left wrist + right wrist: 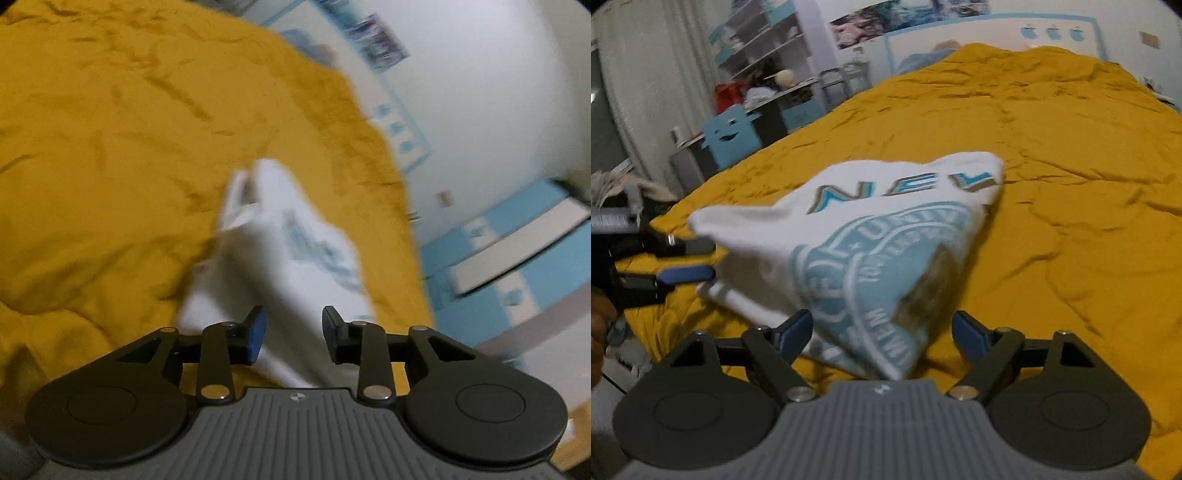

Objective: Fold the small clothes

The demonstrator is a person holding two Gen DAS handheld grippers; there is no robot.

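Observation:
A small white T-shirt (871, 229) with a light-blue round print and letters lies bunched on the mustard-yellow bedspread (1052, 155). My right gripper (882, 334) is open, its jaws either side of the shirt's near edge. My left gripper (701, 258) shows at the left of the right wrist view, jaws open at the shirt's left corner. In the left wrist view the shirt (280, 251) is blurred and lies just ahead of the open left gripper (294, 334), on the bedspread (110, 147).
A desk and shelves with a blue box with a face (729, 134) stand beyond the bed's left side. A white and blue headboard (997, 33) is at the far end. The bed's edge (413, 221) and a blue-and-white floor show in the left wrist view.

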